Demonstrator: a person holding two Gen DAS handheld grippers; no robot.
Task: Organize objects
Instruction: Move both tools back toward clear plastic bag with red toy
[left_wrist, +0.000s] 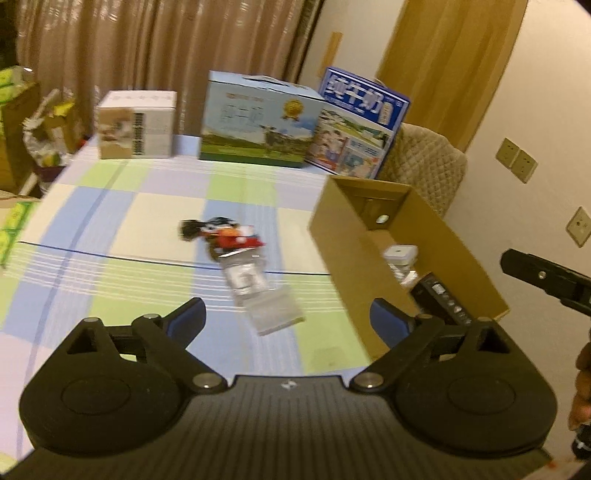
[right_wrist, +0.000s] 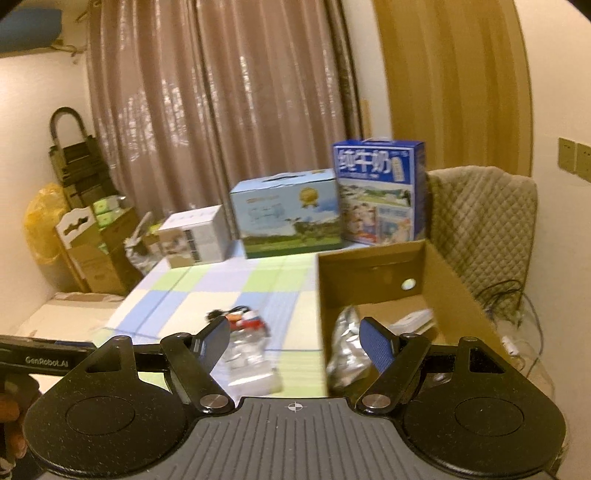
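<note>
**Both grippers empty above the bed, box at the right edge**

Left gripper: jaws spread wide, nothing between them. Right gripper: jaws apart too, nothing gripped. Both frames are motion-blurred.

Surface is a checked bedspread. Mid-bed lies a clear plastic bottle on its side, and touching its far end a small red-and-black toy. Open cloth on the left, far and near sides of those two; the near-left corner is bare.

An open cardboard box sits along the right edge, well right of the bottle with a strip of cloth between. Its left wall is the nearest obstacle on that side.

Along the far edge, left to right: white carton, milk carton with cow picture, blue milk carton at the far-right corner. A clear band of cloth lies between that row and the toy.

Left view only: inside the box, a small white square item and a dark flat device near the front; the other gripper's finger pokes in at the right, with a hand below it.

Right view only: crumpled silver foil bag against the box's left wall, cables on the floor beyond the box, a quilted chair back, stacked cartons past the left edge.
</note>
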